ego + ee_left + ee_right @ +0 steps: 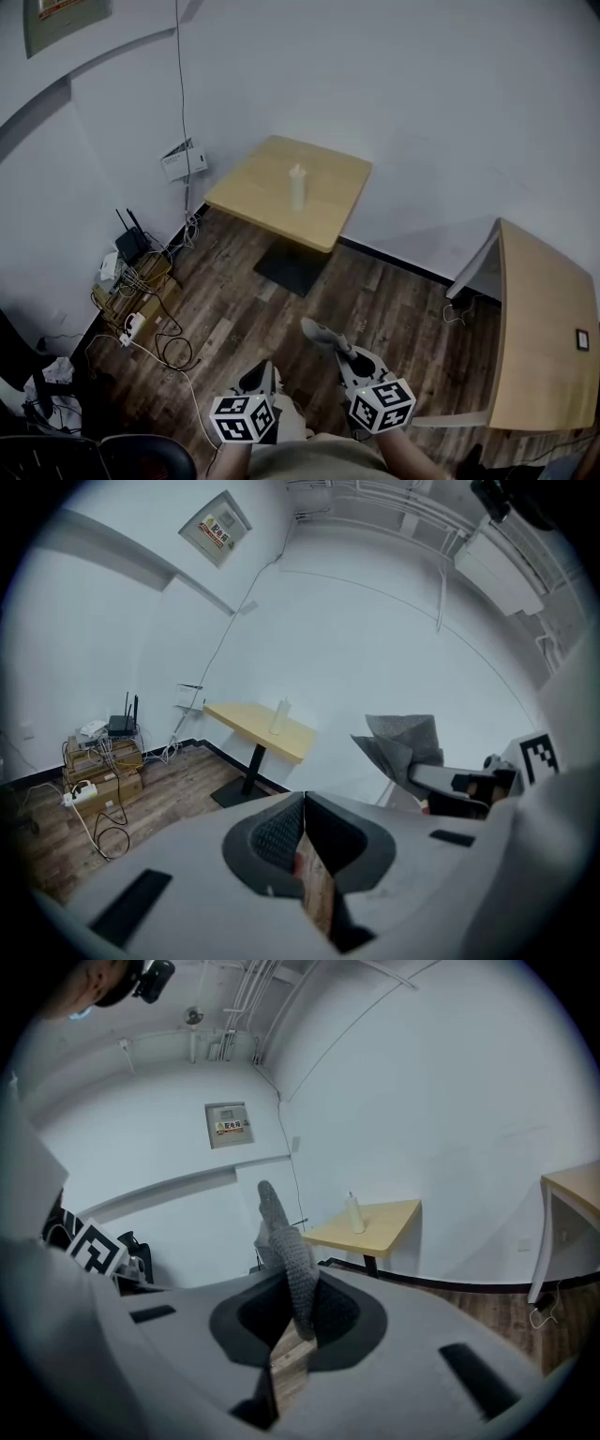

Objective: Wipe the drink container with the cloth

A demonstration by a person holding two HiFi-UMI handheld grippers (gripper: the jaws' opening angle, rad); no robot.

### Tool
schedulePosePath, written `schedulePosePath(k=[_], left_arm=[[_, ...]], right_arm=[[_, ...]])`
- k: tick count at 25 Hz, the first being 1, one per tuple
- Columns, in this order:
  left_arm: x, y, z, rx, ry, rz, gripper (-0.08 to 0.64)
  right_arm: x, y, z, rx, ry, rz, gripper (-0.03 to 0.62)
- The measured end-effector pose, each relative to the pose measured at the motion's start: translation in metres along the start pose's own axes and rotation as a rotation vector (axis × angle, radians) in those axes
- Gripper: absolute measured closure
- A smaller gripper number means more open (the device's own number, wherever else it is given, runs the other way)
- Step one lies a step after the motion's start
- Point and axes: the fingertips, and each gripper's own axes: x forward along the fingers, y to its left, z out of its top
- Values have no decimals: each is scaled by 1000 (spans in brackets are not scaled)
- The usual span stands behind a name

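Your right claw point(298, 1321) is clamped on the grey cloth point(284, 1237), which sticks up past it. Your left claw point(302, 832) is pressed together, empty. The drink container point(296, 187) stands upright on the small bench point(253, 192) — well apart from both.

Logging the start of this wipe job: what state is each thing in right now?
drink container: upright on the small table, both grippers far from it.
cloth: pinched in the right gripper, sticking up out of it.
right gripper: shut on the cloth.
left gripper: shut, empty.
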Motion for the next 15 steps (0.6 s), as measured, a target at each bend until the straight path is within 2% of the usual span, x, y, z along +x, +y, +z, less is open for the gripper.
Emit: schedulePosePath(k=[5, 15], left_arm=[[29, 14, 14, 3, 15, -19, 557], [104, 47, 65, -1, 43, -54, 557]], right_arm=[[29, -9, 12, 29, -23, -8, 574], [107, -47, 48, 63, -24, -62, 574]])
